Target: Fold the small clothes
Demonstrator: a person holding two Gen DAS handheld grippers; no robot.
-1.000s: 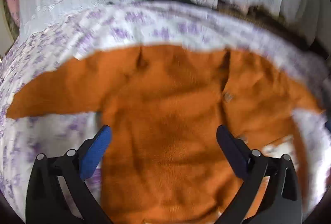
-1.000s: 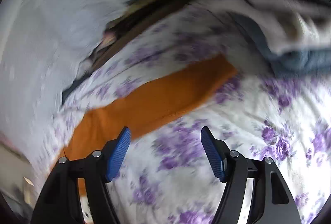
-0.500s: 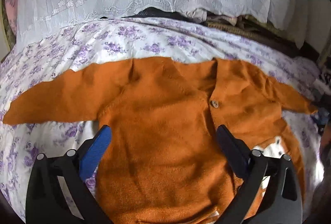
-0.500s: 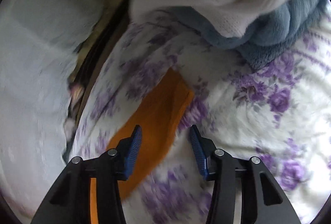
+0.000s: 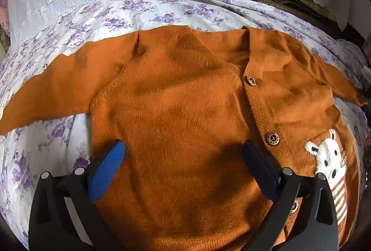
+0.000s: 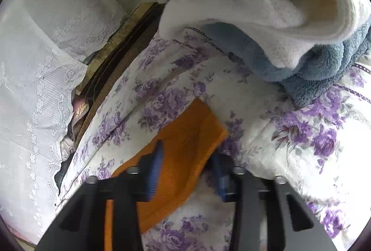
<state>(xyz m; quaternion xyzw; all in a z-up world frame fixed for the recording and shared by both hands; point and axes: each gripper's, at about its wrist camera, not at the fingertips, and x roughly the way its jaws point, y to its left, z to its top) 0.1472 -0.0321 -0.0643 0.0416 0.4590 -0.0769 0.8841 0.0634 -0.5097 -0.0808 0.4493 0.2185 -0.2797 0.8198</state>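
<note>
An orange cardigan (image 5: 185,116) lies face up and spread flat on a flowered bedsheet (image 5: 139,10), buttoned at the front, both sleeves stretched out to the sides, with a white animal patch (image 5: 329,156) on one front panel. The left gripper (image 5: 183,153) hovers over the lower body of the cardigan with its jaws wide apart and nothing between the pads; whether the tips touch the knit cannot be told from this view. The right gripper (image 6: 185,165) is at the cuff end of one sleeve (image 6: 190,135), its jaws closing, with the sleeve fabric lying between the blurred blue pads; they do not yet appear to press on it. A pile of white and blue fleece items (image 6: 289,37) sits on the sheet just beyond that cuff. Judged from this layout, the step in hand is taking the sleeve end to fold it inward across the body, and the fold itself has not begun. Risks noted: the jaws sit close to the sleeve's edge, so they may catch only a thin margin of knit and lose it on the lift. They may also pinch the bedsheet together with the sleeve, which would drag the sheet and disturb the flat lay. With the left gripper not pinning the body, a pull on the sleeve could shift or bunch the whole cardigan. A wide swing could brush the fleece pile.
</note>
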